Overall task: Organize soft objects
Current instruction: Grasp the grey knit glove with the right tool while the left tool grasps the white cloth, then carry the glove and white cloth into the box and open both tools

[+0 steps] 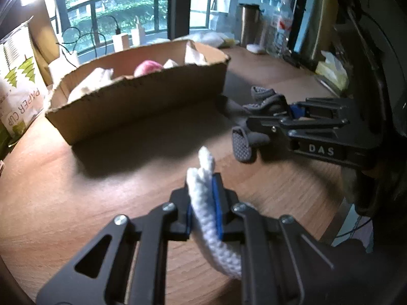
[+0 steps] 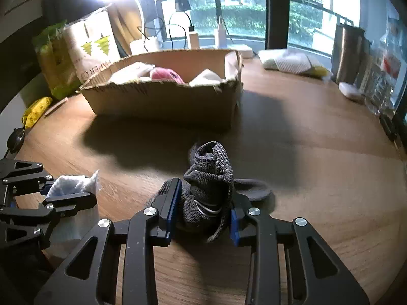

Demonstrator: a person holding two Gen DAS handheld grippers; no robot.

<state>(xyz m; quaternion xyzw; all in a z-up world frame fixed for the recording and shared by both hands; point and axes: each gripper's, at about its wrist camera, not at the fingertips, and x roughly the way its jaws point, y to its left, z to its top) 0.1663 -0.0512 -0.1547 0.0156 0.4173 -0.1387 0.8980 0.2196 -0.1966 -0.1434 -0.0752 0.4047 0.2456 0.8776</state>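
— Wood-grain tabletop [image 2: 318,178] fills both views, with a balcony railing and green hedges behind the window at the back. What sits on it?

— One open cardboard box [image 2: 165,101] toward the back, its top edge torn. Pale cloths and a pink soft item [image 2: 165,75] lie inside it. To its left stands a paper cup package [image 2: 89,50] with green tree prints, and a metal tumbler [image 2: 347,53] is over on the right.

— And the left gripper [image 1: 204,208]?

— Its blue pads are pressed together on a white knitted cloth [image 1: 203,178]. A bunch of the cloth sticks up past the fingertips, and the rest hangs down beneath the fingers, over the table in front of the box.

— How about the right gripper [image 2: 203,216]?

— Part closed around a bundle of grey socks [image 2: 211,178] with dotted grip soles. Both pads touch the fabric, and one sock cuff stands up between the fingers. Another grey piece trails flat on the wood just right of the pads.

— How do the two tools sit relative to each other?

— Side by side, near but apart, both angled down at the table, with the box beyond them.
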